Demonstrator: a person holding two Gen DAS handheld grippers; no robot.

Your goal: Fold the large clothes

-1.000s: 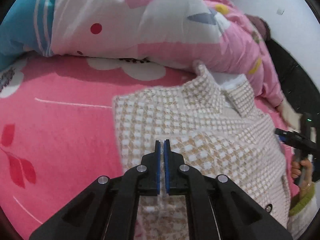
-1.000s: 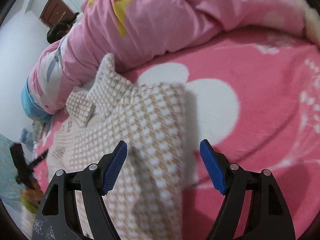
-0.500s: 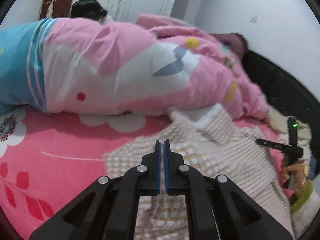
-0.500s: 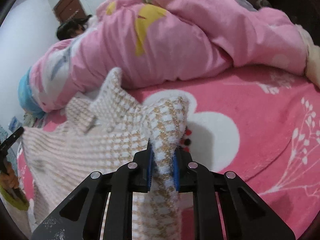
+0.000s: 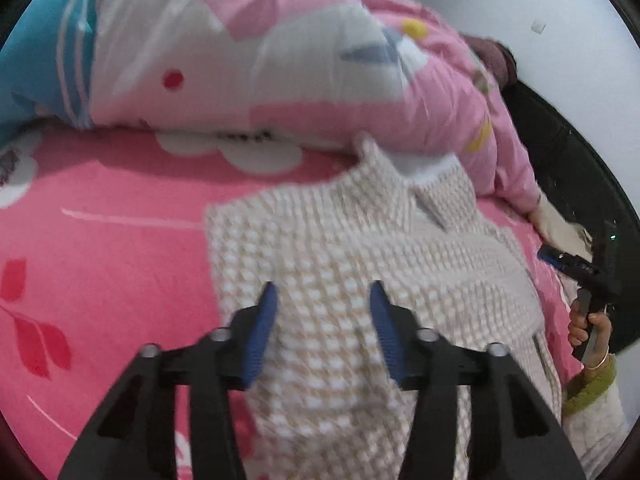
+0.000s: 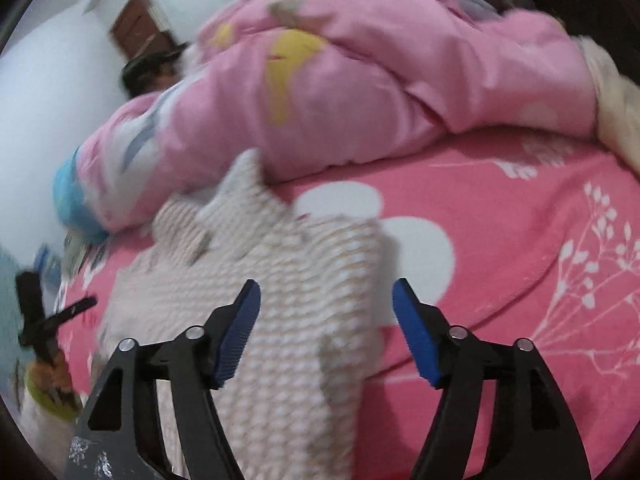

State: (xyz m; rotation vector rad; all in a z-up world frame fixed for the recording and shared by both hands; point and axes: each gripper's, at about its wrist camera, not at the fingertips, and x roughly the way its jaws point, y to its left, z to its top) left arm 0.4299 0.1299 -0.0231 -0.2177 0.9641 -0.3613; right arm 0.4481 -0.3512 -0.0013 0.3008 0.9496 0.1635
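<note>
Beneath and ahead of the left claw (image 5: pixel 322 312): checked cream-and-tan knit garment (image 5: pixel 360 264), spread flat on the pink floral bed cover (image 5: pixel 100 208). Jaws parted, just opened; blue pads clear of the cloth, nothing pinched between them. Garment's left edge just outside the left pad (image 5: pixel 262 326); collar end farthest from the claw, touching the rolled pink quilt (image 5: pixel 280 64) beyond it. Far to the right of this claw, at the garment's opposite edge: right claw (image 5: pixel 560 258), seen small, gripped by the right hand (image 5: pixel 588 322) with a green cuff at the wrist. Dark bed frame (image 5: pixel 568 168) beyond it.

Below the right claw (image 6: pixel 326 308): same garment (image 6: pixel 280 320), its folded right edge lying between the pads and nearer the left one. Jaws wide apart, likewise just opened; no contact between pads and cloth, garment lying free on the bed cover (image 6: pixel 520 260). Bare pink cover with white flower and branch print under and right of the right pad (image 6: pixel 416 332). Quilt (image 6: pixel 380 80) ahead of the claw, collar point pressed against it. Far left of this claw: left claw (image 6: pixel 74 308) and the left hand (image 6: pixel 54 372) holding it, both blurred, state unreadable in this view. Brown door (image 6: pixel 134 26) and white wall in the distance, upper left.

Both views motion-blurred; fine weave and any buttons not resolvable.
</note>
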